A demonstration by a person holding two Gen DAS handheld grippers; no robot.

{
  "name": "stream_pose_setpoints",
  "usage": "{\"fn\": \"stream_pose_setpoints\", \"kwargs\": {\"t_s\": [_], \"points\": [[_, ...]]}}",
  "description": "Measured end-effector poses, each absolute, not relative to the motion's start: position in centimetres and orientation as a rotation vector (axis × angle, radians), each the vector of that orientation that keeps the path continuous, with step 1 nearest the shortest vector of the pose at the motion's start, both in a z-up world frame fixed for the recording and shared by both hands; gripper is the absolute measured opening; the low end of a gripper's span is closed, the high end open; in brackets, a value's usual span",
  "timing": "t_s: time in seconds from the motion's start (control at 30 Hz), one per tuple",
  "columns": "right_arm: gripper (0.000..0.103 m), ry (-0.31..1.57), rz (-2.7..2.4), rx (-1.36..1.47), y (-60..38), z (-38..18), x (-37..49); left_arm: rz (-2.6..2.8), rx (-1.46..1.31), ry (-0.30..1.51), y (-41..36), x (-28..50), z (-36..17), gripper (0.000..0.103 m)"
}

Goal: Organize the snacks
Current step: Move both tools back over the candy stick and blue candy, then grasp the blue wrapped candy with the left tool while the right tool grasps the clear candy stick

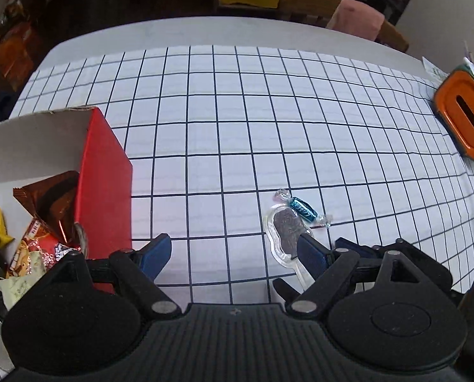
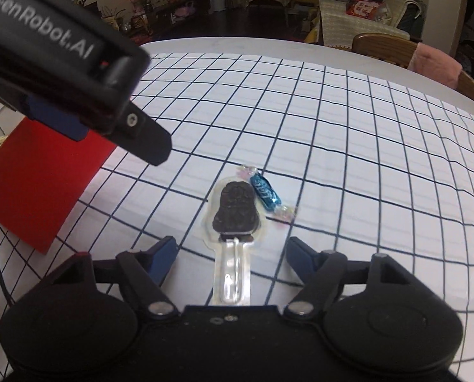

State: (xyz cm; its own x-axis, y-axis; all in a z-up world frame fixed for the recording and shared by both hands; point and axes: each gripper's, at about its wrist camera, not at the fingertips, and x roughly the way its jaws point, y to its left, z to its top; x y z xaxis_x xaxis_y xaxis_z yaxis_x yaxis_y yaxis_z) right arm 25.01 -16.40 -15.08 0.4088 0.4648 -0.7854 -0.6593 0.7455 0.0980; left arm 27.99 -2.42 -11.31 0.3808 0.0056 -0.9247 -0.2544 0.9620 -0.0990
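Note:
A chocolate lollipop in a clear wrapper (image 2: 233, 216) lies on the gridded tablecloth, its stick pointing toward me. A blue wrapped candy (image 2: 265, 191) lies just to its right, touching it. My right gripper (image 2: 232, 253) is open, its fingers either side of the lollipop's stick, low over the cloth. My left gripper (image 1: 233, 254) is open and empty, between the red box (image 1: 104, 172) and the lollipop (image 1: 284, 232); the candy (image 1: 304, 209) lies beyond. The red box holds several wrapped snacks (image 1: 42, 222).
An orange container with a slot (image 1: 464, 114) sits at the table's far right edge. Wooden chairs (image 1: 313, 6) stand behind the round table. The left gripper's body (image 2: 55, 73) fills the upper left of the right wrist view, above the red box (image 2: 42, 178).

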Motion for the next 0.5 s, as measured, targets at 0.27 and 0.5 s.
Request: {"fn": "stream_pose_setpoints", "kwargs": {"t_s": [0.27,0.5], "points": [[0.059,0.887,0.719,-0.247,-15.3,-15.5,26.4,0.169,-0.258,1.205,-2.4,29.7,-12.1,0.086],[0.041,0.867,0.724,-0.261,-15.3,-15.6,26.1,0.167,-0.278,1.234,-2.9,31.2,-12.9,0.086]]}}
